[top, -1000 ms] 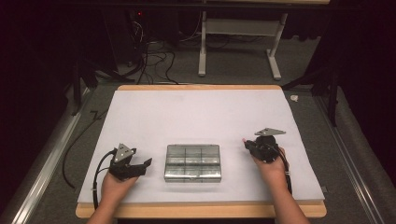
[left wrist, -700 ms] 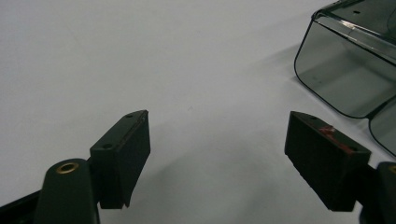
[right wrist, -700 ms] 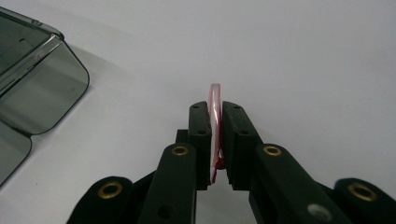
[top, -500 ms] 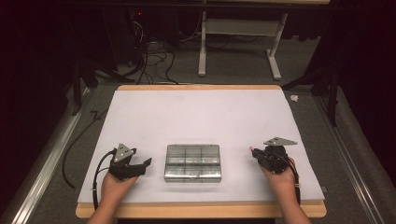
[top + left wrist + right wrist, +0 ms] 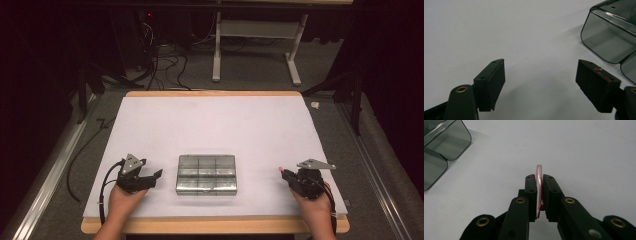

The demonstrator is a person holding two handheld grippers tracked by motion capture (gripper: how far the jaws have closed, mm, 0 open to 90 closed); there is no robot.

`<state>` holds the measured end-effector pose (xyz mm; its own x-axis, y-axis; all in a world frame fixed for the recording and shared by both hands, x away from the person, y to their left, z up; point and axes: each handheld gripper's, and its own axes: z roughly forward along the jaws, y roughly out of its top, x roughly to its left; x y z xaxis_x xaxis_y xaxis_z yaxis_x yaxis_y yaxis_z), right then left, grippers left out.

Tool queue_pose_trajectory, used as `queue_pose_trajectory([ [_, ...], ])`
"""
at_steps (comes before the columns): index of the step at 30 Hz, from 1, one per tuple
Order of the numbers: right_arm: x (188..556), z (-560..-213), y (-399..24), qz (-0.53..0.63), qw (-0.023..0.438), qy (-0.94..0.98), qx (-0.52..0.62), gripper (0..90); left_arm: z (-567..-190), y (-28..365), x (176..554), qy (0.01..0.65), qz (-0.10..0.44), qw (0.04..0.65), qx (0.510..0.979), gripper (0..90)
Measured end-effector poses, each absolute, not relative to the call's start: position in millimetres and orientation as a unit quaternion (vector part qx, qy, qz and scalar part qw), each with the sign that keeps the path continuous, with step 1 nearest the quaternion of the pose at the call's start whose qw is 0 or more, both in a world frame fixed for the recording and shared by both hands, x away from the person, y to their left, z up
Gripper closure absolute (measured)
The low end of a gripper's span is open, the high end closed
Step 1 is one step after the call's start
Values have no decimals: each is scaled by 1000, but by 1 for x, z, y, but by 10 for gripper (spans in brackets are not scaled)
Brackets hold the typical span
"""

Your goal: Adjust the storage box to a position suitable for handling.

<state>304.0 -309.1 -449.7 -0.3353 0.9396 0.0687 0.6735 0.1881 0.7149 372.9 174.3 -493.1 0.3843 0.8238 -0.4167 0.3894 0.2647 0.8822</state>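
A clear plastic compartment box point(image 5: 206, 174) lies shut near the front middle of the white mat point(image 5: 215, 130). My right gripper point(image 5: 283, 173) rests right of the box, well apart from it, shut on a thin red-and-clear disc point(image 5: 539, 176) that stands on edge between its pads and sticks out past the fingertips point(image 5: 531, 182). The box's rounded corner point(image 5: 446, 142) shows at the upper left of the right gripper view. My left gripper point(image 5: 154, 176) rests just left of the box, its jaws wide apart with nothing between them. The box's corner point(image 5: 609, 37) lies ahead of the left gripper's pads point(image 5: 596, 82).
The mat lies on a wooden tabletop point(image 5: 215, 226). Beyond the table's far edge are a white desk frame point(image 5: 255, 45) and cables point(image 5: 160, 60) on the dark floor. A black cable point(image 5: 80, 160) trails off the table's left side.
My right gripper has moved to the right, away from the box, and towards the front edge, with the disc in it. The left gripper has stayed still.
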Motion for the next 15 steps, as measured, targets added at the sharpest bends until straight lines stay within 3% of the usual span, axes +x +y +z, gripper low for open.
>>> queue_pose_trajectory([
  [15,293,-470,-317,317,199,748,548,828,-493,175,373,526,178,599,576,248],
])
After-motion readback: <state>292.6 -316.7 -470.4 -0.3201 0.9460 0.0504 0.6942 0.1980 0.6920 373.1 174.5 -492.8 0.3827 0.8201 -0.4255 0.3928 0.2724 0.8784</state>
